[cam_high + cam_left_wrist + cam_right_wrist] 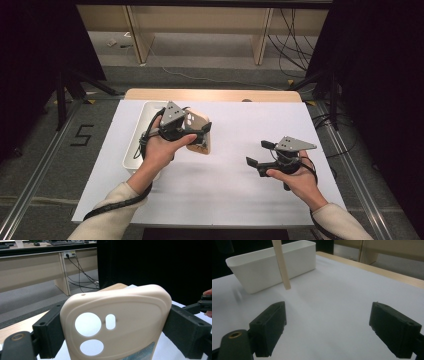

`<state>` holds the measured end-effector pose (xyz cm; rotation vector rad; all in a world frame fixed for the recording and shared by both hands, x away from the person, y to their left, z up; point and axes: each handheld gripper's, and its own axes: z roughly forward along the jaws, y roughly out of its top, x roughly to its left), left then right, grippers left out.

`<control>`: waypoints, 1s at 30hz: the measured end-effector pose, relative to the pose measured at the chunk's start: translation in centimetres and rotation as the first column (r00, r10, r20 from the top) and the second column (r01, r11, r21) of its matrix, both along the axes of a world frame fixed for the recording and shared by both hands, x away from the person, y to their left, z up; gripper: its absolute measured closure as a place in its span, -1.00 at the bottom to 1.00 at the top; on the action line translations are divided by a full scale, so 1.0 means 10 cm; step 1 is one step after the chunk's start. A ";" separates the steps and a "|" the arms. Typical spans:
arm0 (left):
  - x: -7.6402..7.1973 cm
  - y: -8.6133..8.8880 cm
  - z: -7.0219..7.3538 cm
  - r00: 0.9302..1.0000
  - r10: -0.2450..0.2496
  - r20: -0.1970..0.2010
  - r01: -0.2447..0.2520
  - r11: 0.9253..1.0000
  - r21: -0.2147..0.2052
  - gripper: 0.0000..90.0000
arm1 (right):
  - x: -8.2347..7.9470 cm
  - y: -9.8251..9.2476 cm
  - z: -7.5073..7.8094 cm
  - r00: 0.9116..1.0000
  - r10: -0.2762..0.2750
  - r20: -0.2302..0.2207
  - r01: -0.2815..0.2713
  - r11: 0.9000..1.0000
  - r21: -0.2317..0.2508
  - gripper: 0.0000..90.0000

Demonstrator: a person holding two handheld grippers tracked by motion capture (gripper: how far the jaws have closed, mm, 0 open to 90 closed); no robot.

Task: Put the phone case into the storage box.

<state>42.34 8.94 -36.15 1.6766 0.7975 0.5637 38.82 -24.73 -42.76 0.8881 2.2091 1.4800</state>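
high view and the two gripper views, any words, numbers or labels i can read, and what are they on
"5": dark figure marked on the grey floor left of the table, in the high view.
Phone case held in the left tongs: a pale printed patch at its lower edge, no letters readable.
White bin, white table cover, right tongs: no text.

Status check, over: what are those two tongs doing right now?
Left tongs shut on beige phone case, held above table. Right tongs open, empty. White bin beside case; path clear.
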 end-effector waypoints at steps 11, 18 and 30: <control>0.01 0.05 0.03 1.000 0.012 0.005 -0.012 1.000 0.015 -0.74 | -0.04 -0.09 -0.02 1.000 -0.020 0.004 0.020 1.000 0.003 -0.67; 0.02 0.07 0.03 1.000 0.012 0.002 -0.013 1.000 0.021 -0.74 | -0.06 -0.13 -0.03 1.000 -0.022 0.008 0.022 1.000 0.006 -0.67; 0.03 0.11 0.05 1.000 0.018 -0.001 -0.018 1.000 0.020 -0.74 | -0.08 -0.20 -0.04 0.999 -0.039 0.011 0.039 0.999 0.015 -0.67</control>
